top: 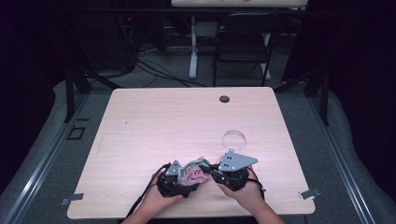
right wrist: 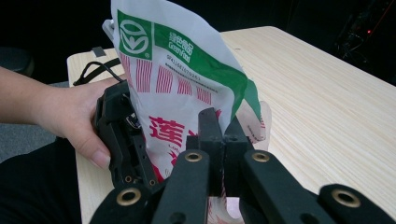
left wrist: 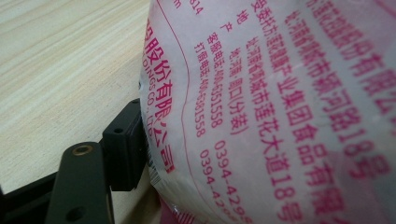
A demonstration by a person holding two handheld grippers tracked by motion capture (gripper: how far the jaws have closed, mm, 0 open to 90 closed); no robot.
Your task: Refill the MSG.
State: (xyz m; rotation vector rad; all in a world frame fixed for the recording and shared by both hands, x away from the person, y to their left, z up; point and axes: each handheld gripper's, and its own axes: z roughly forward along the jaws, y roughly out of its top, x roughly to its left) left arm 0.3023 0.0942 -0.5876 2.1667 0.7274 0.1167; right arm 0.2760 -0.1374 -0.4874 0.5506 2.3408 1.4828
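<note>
A white plastic bag (top: 194, 171) with red and green print stands near the table's front edge between my two grippers. Up close, the bag (left wrist: 280, 116) shows rows of red characters, and its green-banded top (right wrist: 187, 79) rises upright. My right gripper (right wrist: 223, 130) is shut, its two jaws pinched together on the bag's lower edge; from above it (top: 215, 171) sits at the bag's right. My left gripper (top: 173, 179) is at the bag's left with its jaws wide around the bag. One of its fingers (left wrist: 123, 144) touches the film; the other is hidden behind the bag.
A clear round lid or cup (top: 233, 138) lies just beyond the right gripper. A dark grommet (top: 224, 99) is set near the table's far edge. A chair (top: 243, 42) and cables stand on the floor behind the table.
</note>
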